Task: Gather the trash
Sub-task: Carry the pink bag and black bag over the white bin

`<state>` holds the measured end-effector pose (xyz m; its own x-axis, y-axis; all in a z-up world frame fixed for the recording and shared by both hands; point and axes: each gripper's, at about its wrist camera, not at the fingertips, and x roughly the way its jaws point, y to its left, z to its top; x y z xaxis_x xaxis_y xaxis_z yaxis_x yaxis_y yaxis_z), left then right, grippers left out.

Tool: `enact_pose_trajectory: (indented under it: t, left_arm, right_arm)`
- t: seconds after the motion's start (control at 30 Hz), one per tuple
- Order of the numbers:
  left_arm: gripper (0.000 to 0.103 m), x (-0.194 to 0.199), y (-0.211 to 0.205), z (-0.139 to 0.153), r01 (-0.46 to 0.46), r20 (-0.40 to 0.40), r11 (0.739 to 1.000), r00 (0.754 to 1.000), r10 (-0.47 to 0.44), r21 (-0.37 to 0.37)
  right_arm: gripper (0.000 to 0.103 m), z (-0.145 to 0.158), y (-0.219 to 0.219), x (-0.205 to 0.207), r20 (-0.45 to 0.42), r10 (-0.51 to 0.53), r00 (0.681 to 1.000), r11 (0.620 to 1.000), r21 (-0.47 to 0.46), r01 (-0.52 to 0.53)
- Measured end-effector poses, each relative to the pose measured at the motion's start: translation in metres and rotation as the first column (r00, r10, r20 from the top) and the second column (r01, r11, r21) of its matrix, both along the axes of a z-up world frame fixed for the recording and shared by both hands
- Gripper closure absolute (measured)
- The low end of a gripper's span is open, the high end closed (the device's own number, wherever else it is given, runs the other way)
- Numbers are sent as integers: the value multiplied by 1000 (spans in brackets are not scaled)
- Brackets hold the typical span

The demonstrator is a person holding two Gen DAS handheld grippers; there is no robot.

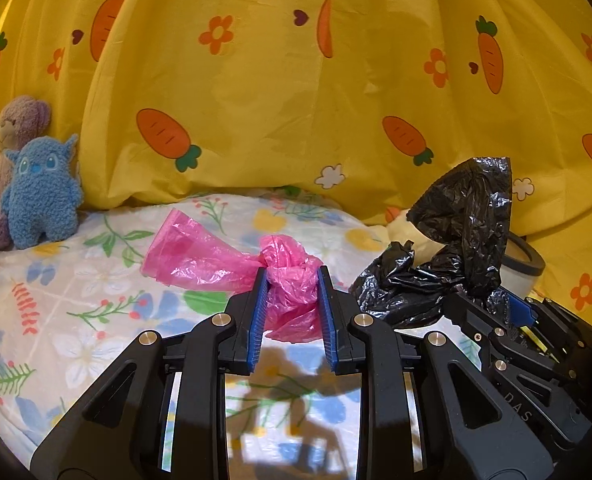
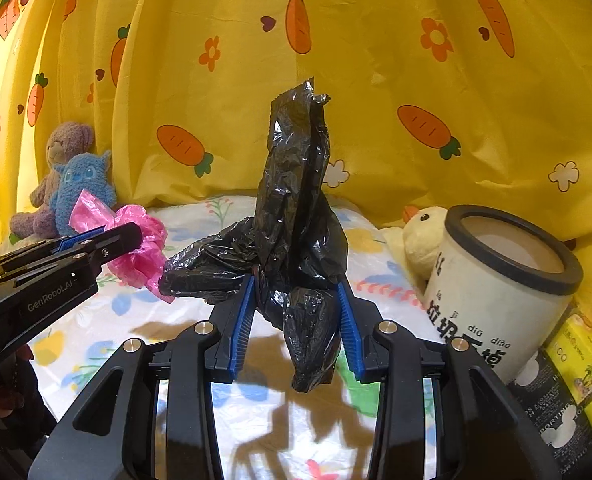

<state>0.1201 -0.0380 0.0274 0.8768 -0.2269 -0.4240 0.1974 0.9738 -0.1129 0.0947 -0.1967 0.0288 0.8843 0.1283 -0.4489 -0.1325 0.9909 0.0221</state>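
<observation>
Now, with the left gripper (image 1: 291,276) clamping the pink bag (image 1: 283,276) at frame centre and the right gripper (image 2: 296,292) pinching the black bag (image 2: 296,208) beside the bin (image 2: 496,280) at right, both grips should probably stay firm while each bag is carried over its rim.

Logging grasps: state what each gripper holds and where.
Left gripper pinches the pink plastic bag at its bunched end. Right gripper clamps the black trash bag around its crumpled lower part.

Left gripper (image 1: 291,276): level, raised, jaws clamped on a pink bag (image 1: 231,264). Right gripper (image 2: 296,292): beside it, level, raised, jaws clamped on a black bag (image 2: 296,208).
</observation>
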Motion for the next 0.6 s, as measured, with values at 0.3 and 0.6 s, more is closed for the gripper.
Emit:
enact_pose_trajectory:
  t: [0.3, 0.6]
  left_arm:
    - [80, 18, -65, 6, 134, 18, 991, 991, -134, 14]
    - [79, 43, -155, 33, 325, 91, 946, 942, -324, 7]
  right_arm:
    - [63, 6, -54, 7, 22, -108, 994, 994, -7, 108]
    - [63, 24, -147, 19, 81, -350, 933, 937, 9, 350]
